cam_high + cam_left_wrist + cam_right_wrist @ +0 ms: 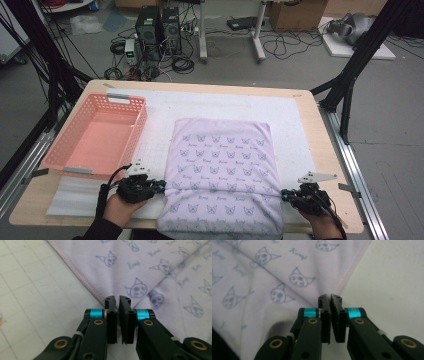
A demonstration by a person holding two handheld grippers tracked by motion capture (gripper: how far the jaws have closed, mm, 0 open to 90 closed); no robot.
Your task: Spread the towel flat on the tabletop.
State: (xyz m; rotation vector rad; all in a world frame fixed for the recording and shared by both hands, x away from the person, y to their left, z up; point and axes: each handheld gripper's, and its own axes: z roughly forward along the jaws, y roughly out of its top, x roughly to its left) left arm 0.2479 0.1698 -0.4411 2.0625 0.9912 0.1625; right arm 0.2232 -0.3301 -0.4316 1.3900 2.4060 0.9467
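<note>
A pale lilac cloth (222,170) printed with small cat faces lies flat on the white grid mat (225,105), and its near end hangs over the table's front edge. My left gripper (162,186) is at the cloth's left hem near the front, jaws shut on the stitched edge. In the left gripper view the gripper (117,298) pinches the hem of the cloth (140,267), which puckers toward the jaws. My right gripper (283,195) holds the right hem opposite. In the right gripper view that gripper (329,297) is shut on the cloth (287,267) at its pink-stitched edge.
A pink plastic basket (141,122) stands on the left of the wooden table (320,145), just behind my left hand. Black frame posts rise at both back corners. Computers and cables sit on the floor beyond.
</note>
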